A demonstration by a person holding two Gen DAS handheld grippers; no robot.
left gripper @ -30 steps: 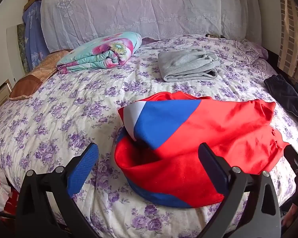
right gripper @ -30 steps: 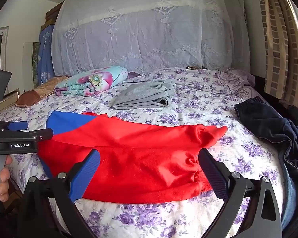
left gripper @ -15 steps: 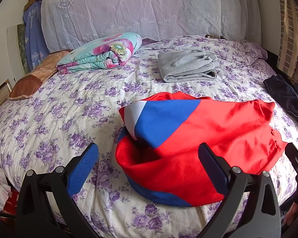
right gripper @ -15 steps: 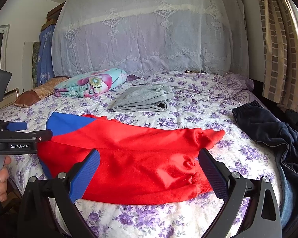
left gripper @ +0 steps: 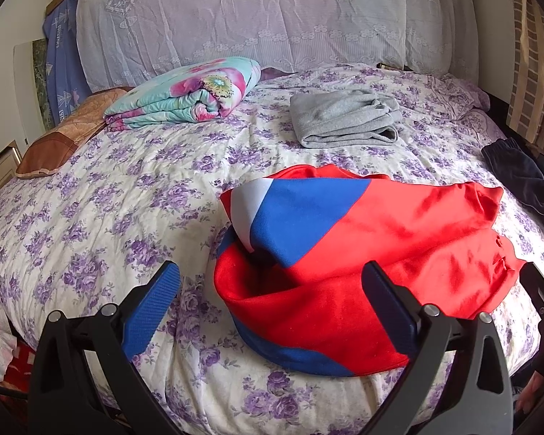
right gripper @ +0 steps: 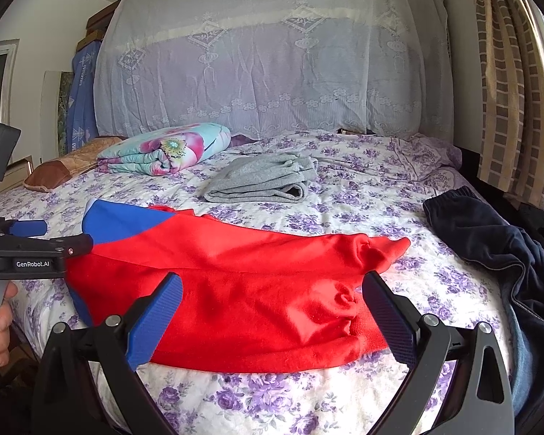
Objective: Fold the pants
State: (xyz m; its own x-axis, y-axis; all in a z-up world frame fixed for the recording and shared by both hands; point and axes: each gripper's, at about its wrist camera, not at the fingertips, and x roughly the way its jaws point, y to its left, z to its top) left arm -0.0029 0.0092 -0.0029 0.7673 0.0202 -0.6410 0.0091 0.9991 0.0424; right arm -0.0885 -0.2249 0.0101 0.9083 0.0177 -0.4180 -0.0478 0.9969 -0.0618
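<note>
Left gripper (left gripper: 270,301) and right gripper (right gripper: 272,310): jaws spread wide, holding nothing, poised at the near bed edge. Red-and-blue pants (right gripper: 243,286) lie crumpled on the floral bedspread (left gripper: 108,199), near edge. Folded grey garment (left gripper: 344,119) lies beyond, well apart.

**Red pants lying crumpled near the bed's front edge**

The red fleece pants with blue and white panels (left gripper: 362,253) lie across the floral bedspread, loosely bunched rather than flat. The waist end, where the blue and white patches show, gapes open and rumpled on the left; the red legs (right gripper: 257,290) stretch to the right, one over the other, cuffs wrinkled.
</note>
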